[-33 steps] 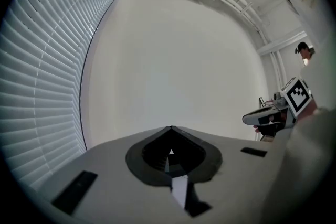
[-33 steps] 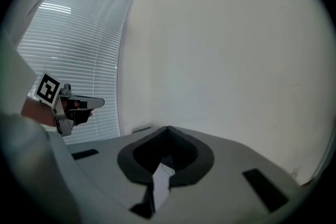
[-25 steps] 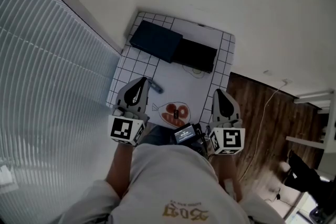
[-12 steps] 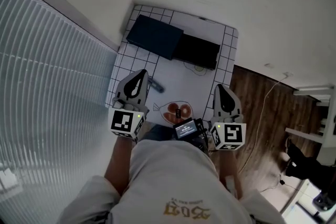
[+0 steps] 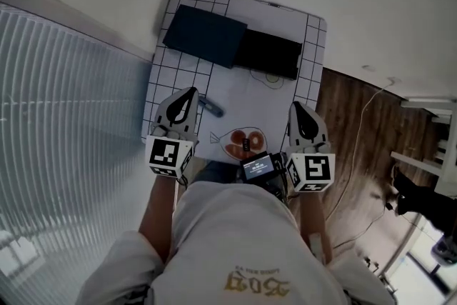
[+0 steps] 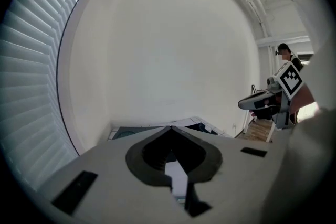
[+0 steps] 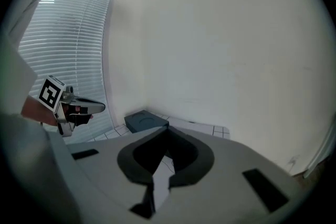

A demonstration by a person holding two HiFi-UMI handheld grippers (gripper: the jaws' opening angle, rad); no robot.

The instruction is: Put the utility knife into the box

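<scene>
Head view lays it out. A white, grid-edged surface (image 5: 307,68) carries a dark blue flat rectangular box (image 5: 206,36) at its far end, with a black rectangular tray (image 5: 270,53) right against the box's right side. The small grey-blue utility knife (image 5: 211,107) lies nearer the person than the box and apart from it, just beside the left tool (image 5: 191,91). Both tools are clenched on nothing; the right tool (image 5: 296,105) hangs nearer than the box and off to its right.

To pick cleanly, I'd say the left tool should open first, then straddle the knife across its narrow body.

Left gripper view confirms its jaws meet, but the knife is hidden beneath them. Right gripper view catches a round mark on the box's top that head view misses.
</scene>
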